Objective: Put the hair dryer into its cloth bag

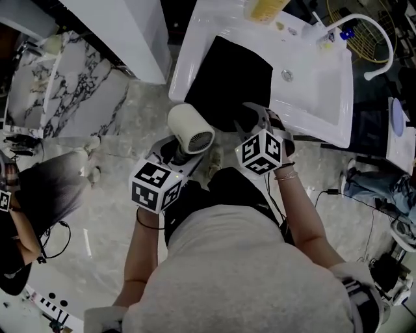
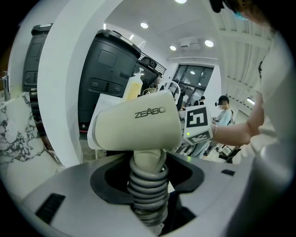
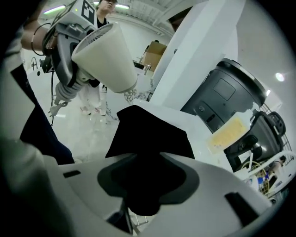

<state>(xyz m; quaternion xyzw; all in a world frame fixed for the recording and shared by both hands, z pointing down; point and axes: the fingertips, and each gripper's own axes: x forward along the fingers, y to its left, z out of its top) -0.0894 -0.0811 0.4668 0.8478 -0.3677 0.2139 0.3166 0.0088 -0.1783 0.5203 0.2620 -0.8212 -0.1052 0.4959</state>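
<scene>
The cream hair dryer has its grey cord wound round the handle, and my left gripper is shut on that wrapped handle. It is held upright in front of the white counter, barrel level. The black cloth bag lies flat on the counter's left part. My right gripper is at the bag's near right corner. In the right gripper view the bag's near edge runs down into the gap of my right gripper, which is shut on the fabric. The dryer hangs up to the left of it.
The white counter has a sink basin and a curved faucet to the right of the bag. A yellow bottle stands at the back. Another person is on the marble floor at the left.
</scene>
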